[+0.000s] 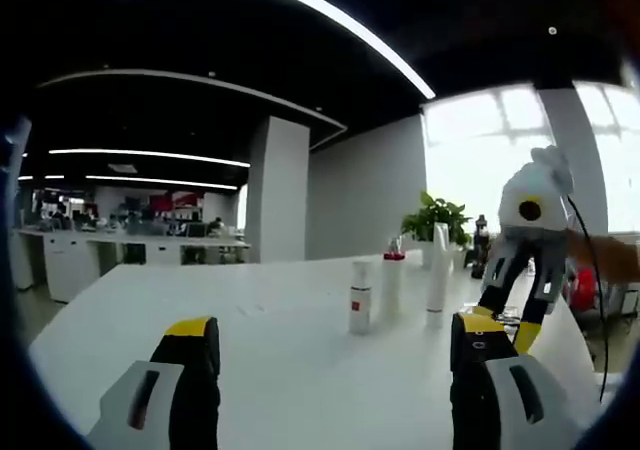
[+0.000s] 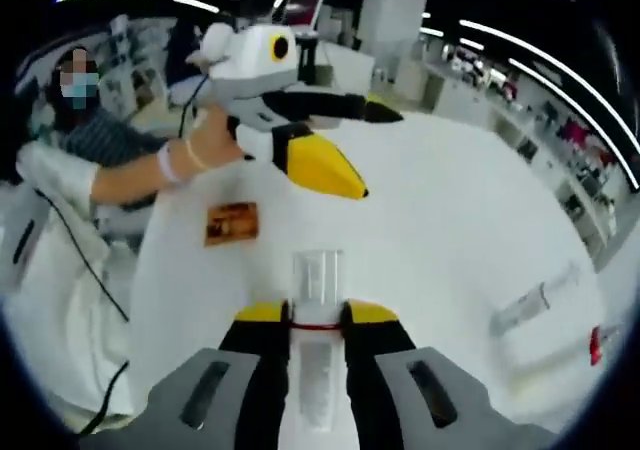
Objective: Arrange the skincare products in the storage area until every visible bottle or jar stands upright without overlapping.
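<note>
On the white table three products stand upright in a loose row: a small white bottle with a red label, a red-capped bottle and a tall white tube. My left gripper hovers low in front of them, open and holding nothing. The right gripper comes in from the right, just beside the tall tube. In the right gripper view, my right gripper is shut on a clear bottle with a red ring. The left gripper, held by a hand, faces it with jaws apart.
An orange card lies on the table near the person's side. A white tube and a red-capped item show blurred at the right. A potted plant stands beyond the table's far edge. A seated person's sleeve is at the left.
</note>
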A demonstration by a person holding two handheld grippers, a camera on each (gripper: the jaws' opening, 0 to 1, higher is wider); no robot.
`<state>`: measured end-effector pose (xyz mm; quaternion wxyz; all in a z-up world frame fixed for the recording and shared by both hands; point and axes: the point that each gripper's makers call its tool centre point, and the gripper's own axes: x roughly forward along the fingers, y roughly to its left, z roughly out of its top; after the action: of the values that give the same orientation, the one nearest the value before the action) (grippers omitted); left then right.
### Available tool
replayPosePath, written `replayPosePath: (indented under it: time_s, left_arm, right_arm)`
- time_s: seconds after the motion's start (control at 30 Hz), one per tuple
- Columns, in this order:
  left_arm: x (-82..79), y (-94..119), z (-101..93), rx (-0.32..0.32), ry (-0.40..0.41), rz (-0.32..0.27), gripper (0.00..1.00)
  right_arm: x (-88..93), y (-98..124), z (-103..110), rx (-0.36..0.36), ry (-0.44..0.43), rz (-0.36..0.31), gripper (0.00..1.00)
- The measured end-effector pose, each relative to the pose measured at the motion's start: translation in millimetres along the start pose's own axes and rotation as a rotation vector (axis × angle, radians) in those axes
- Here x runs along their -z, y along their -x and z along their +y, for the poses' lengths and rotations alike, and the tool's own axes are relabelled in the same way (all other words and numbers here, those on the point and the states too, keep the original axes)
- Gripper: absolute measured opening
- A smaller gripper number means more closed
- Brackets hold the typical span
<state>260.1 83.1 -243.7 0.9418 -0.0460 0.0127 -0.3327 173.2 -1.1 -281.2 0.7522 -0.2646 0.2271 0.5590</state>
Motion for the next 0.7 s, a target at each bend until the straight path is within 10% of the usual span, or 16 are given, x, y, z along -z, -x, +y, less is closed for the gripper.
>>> replayPosePath:
  time_s: [0.7]
  left_arm:
    - [-6.8, 5.4, 7.9, -0.054, -0.006, -0.056, 0.98]
  right_arm:
    - [-51.0, 33.2, -59.2, 0.367, -0.213, -0.591, 0.18]
